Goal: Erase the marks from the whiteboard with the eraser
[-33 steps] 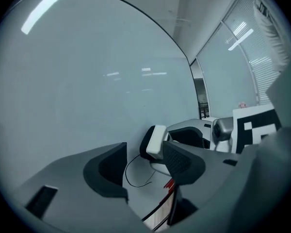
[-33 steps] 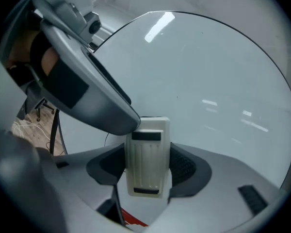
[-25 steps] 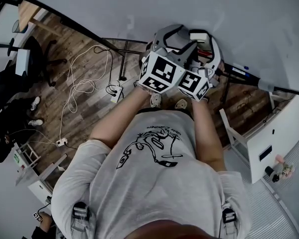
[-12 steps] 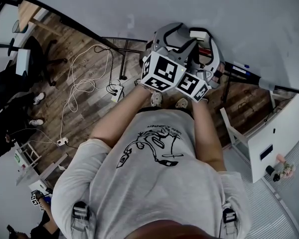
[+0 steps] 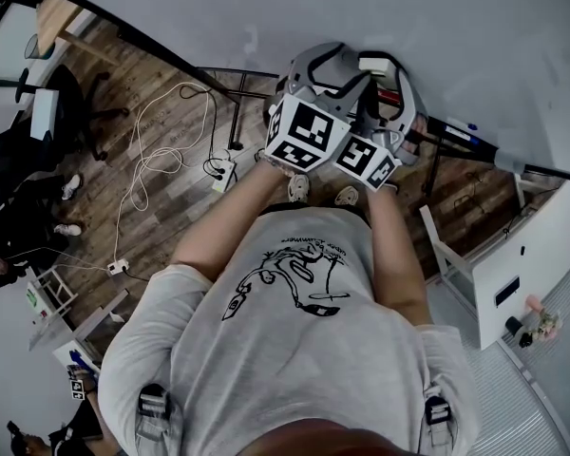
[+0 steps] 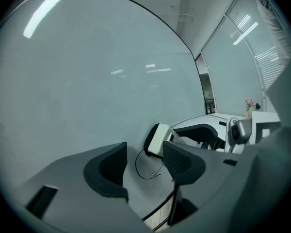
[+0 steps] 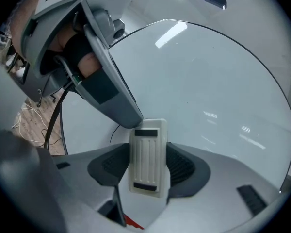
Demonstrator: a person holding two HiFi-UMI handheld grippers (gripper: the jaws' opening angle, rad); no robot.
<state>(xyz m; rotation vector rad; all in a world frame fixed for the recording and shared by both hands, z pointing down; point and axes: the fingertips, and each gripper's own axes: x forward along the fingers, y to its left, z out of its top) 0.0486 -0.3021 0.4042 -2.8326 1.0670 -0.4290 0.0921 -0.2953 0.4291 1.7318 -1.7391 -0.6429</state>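
Note:
The whiteboard point(image 5: 380, 8) stands upright in front of me. My right gripper point(image 7: 148, 166) is shut on a white ribbed eraser point(image 7: 147, 155), whose dark felt side presses against the whiteboard point(image 7: 213, 86). In the left gripper view the eraser point(image 6: 158, 140) sits just above a thin black curved mark point(image 6: 144, 171) on the whiteboard point(image 6: 87, 81). My left gripper point(image 6: 144, 154) is open and holds nothing, close beside the right one. In the head view the left gripper point(image 5: 321, 69) and right gripper point(image 5: 389, 79) are raised side by side at the board's lower edge.
The board's black stand legs point(image 5: 230, 93) rest on a wooden floor, with a white cable point(image 5: 161, 150) and a power strip point(image 5: 220, 177) lying there. A marker point(image 5: 451, 126) lies on the tray at right. A white cabinet point(image 5: 522, 255) stands to the right.
Both grippers have shifted slightly up and to the left along the board, the eraser still held. People at the lower left have moved.

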